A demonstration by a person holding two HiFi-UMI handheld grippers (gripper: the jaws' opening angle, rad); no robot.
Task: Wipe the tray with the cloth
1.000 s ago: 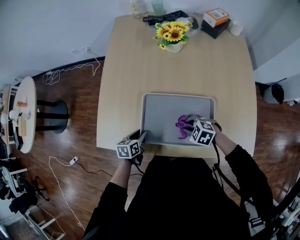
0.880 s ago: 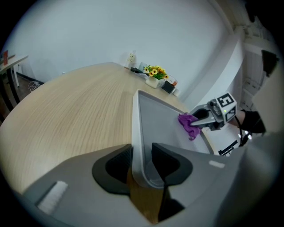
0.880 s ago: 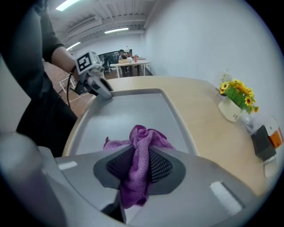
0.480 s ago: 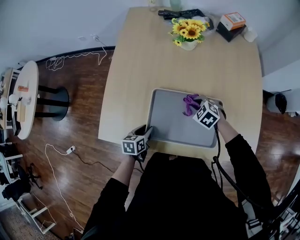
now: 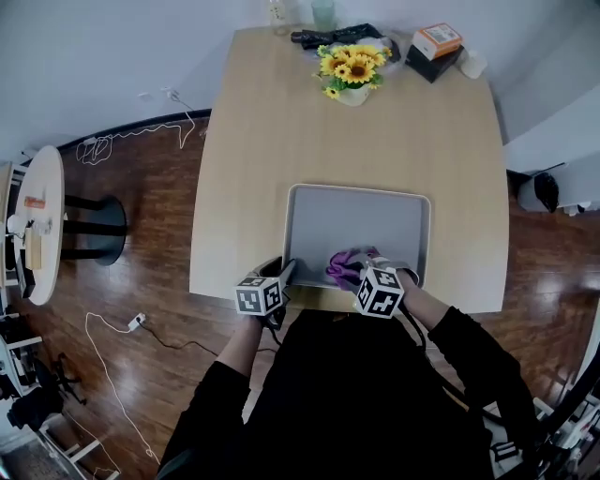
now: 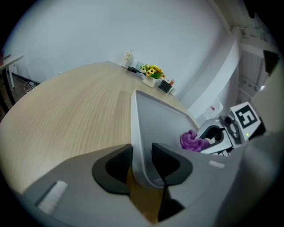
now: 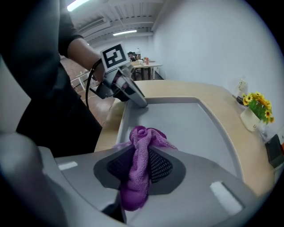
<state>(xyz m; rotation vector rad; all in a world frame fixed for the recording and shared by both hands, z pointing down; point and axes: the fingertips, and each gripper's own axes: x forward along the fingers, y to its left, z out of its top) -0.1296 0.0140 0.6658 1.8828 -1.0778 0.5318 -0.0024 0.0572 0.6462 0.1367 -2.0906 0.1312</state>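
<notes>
A grey tray point(image 5: 356, 217) lies near the front edge of the wooden table point(image 5: 272, 141). My left gripper point(image 5: 285, 273) is shut on the rim of the tray's near left corner; in the left gripper view the rim point(image 6: 136, 133) stands clamped between the jaws of the left gripper point(image 6: 142, 160). My right gripper point(image 5: 356, 275) is shut on a purple cloth point(image 5: 342, 265), pressed to the tray floor near its front edge, left of centre. In the right gripper view the cloth point(image 7: 143, 142) bunches up between the pads of the right gripper point(image 7: 139, 166), over the tray point(image 7: 191, 124).
At the table's far end stand a vase of sunflowers point(image 5: 350, 67), an orange box on a black one point(image 5: 436, 44), a cup point(image 5: 323, 13) and a black object point(image 5: 330, 36). A round white side table point(image 5: 42, 225) and cables point(image 5: 112, 328) are on the floor at left.
The right gripper swept the cloth from the tray's near middle to its far right side, then back toward the near edge and leftward. The left gripper has stayed on the corner.
</notes>
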